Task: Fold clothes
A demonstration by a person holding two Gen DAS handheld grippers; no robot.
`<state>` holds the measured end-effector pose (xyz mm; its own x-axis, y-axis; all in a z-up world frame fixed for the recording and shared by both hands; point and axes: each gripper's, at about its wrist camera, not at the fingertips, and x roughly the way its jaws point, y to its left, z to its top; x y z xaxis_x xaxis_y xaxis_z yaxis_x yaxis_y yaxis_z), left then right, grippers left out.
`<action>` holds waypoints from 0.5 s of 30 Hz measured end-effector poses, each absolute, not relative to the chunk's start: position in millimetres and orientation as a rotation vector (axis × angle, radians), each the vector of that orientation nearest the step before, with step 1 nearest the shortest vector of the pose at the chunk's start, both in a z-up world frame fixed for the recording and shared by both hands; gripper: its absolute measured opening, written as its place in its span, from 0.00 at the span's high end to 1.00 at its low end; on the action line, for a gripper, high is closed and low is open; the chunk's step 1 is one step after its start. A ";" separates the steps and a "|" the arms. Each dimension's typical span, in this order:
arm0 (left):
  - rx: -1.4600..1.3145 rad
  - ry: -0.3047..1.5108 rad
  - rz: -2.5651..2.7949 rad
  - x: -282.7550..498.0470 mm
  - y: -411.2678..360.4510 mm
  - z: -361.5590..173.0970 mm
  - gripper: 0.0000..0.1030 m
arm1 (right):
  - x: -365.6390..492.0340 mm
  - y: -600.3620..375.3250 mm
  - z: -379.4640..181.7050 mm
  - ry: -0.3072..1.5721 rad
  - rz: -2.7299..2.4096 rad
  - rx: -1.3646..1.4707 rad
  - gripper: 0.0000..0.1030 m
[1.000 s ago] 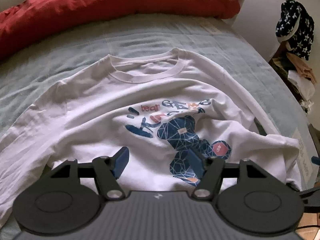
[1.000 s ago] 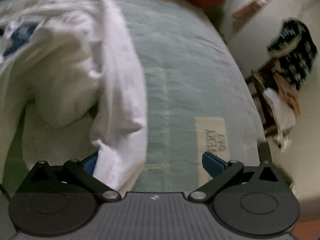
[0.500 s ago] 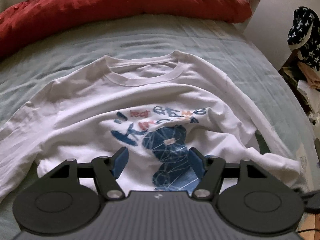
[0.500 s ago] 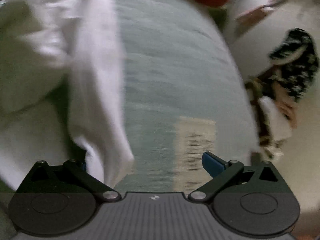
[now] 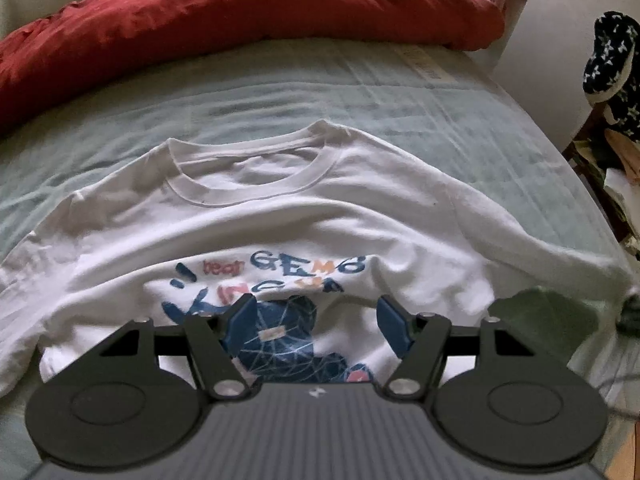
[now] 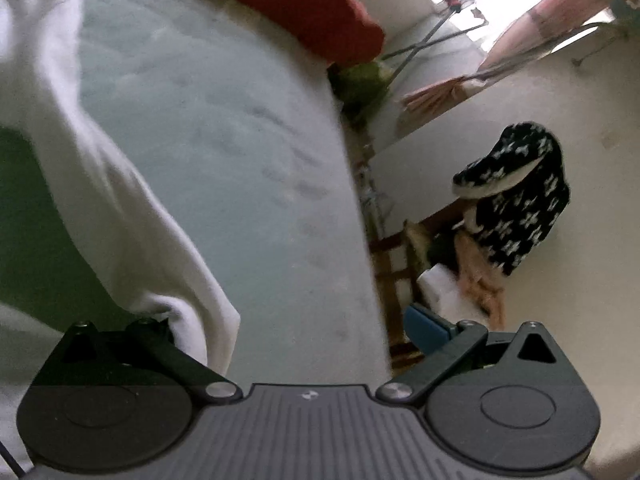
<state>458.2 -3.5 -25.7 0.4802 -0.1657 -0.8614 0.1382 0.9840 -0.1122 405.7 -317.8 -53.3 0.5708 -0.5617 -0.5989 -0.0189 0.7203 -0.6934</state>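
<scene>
Sweatshirt is lying face up and spread on the bed, so I'm hovering my left claw, fingers apart and empty, over its print. My right claw is also gaping (sleeve draping across one finger, not pinched), probably to draw it out flat for folding.

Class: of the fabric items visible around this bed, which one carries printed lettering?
The white T-shirt spread on the bed, with coloured letters across its chest. The red duvet is plain.
</scene>
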 end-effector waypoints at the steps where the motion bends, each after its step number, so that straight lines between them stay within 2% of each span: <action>1: -0.029 1.053 -0.180 459.0 -5.6 -25.7 0.35 | 412.5 -324.8 -51.5 0.905 -0.363 -0.723 0.00; 11: -0.031 1.058 -0.128 465.9 -14.4 -24.5 0.35 | 464.2 -359.1 -36.1 0.779 -0.370 -0.809 0.00; 15: -0.034 1.073 -0.108 468.4 -16.1 -29.0 0.35 | 462.5 -357.6 -41.7 0.858 -0.236 -0.778 0.00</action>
